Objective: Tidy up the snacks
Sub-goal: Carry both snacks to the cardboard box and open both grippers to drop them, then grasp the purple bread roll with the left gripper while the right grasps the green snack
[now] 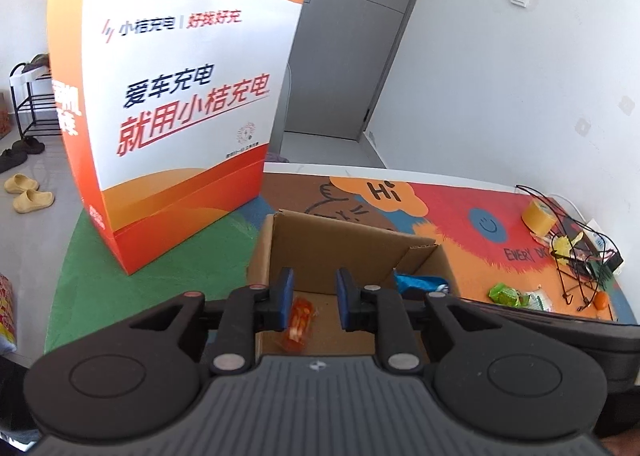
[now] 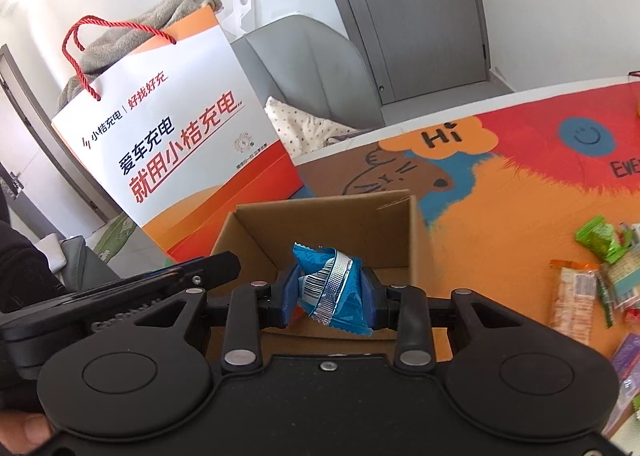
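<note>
Snacks are the sorted items here, and we find them in three places. One orange-wrapped snack (image 1: 299, 319) lies on the floor of the open cardboard box (image 1: 340, 240), directly below the left hand-held gripper (image 1: 314, 298), whose blue pads stand apart with nothing between them; we judge this piece already delivered. A blue-wrapped snack (image 2: 332, 288) is pinched between the pads of the right hand-held gripper (image 2: 332, 292), which hovers over the near edge of the box (image 2: 320, 228), so we read the step in hand as carrying this packet to the box. In the left view the same blue wrapper (image 1: 420, 282) shows at the box's right wall. Still unsorted, a loose pile remains on the colourful mat of the tabletop (image 2: 520, 195) to the right of the box: a green packet (image 2: 600, 236), a clear-wrapped cracker pack (image 2: 576, 292) and several more, partly cut off by the frame. We therefore judge the task early to midway: one snack boxed, one in transit, a handful left. Behind the box stands an orange-and-white paper bag (image 1: 180, 95) with red cord handles; a roll of yellow tape (image 1: 538, 217) and a wire rack (image 1: 576, 256) sit at the far right.
</note>
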The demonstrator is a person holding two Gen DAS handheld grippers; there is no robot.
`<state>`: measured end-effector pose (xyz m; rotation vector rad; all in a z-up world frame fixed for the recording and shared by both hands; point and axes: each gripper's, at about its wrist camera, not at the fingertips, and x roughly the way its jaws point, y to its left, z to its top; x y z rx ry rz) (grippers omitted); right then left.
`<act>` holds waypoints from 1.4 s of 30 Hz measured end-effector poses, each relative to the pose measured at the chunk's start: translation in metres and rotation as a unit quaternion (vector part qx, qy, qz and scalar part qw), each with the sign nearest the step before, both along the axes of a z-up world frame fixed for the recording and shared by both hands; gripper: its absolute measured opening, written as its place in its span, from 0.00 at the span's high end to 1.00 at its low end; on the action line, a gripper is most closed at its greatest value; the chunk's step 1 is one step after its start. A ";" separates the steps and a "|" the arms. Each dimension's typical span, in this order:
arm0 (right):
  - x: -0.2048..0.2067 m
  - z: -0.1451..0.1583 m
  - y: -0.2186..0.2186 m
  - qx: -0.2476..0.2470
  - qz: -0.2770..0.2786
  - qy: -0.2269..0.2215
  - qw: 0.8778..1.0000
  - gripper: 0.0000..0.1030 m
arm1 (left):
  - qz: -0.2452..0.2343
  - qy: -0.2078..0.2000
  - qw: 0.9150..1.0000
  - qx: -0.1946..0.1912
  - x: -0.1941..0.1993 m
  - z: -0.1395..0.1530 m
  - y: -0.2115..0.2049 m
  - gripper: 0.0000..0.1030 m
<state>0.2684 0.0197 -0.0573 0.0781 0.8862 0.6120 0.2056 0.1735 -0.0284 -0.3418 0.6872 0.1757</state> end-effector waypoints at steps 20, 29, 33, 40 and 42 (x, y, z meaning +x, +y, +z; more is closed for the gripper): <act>-0.037 0.020 -0.055 0.015 -0.021 -0.036 0.999 0.14 | 0.065 -0.029 0.997 -0.016 -0.040 -0.001 -0.010 0.13; -0.044 0.023 -0.115 -0.010 -0.088 -0.051 0.995 0.00 | 0.041 -0.044 0.998 -0.024 -0.049 0.016 -0.046 0.09; -0.053 0.024 -0.143 -0.013 -0.114 -0.060 0.992 0.00 | 0.012 -0.049 0.998 -0.022 -0.050 0.018 -0.072 0.07; -0.068 0.026 -0.191 0.008 -0.150 -0.082 0.985 0.00 | -0.056 -0.040 0.997 -0.017 -0.045 0.014 -0.125 0.07; -0.072 0.024 -0.202 0.015 -0.151 -0.079 0.985 0.00 | -0.075 -0.042 0.996 -0.011 -0.046 0.012 -0.141 0.06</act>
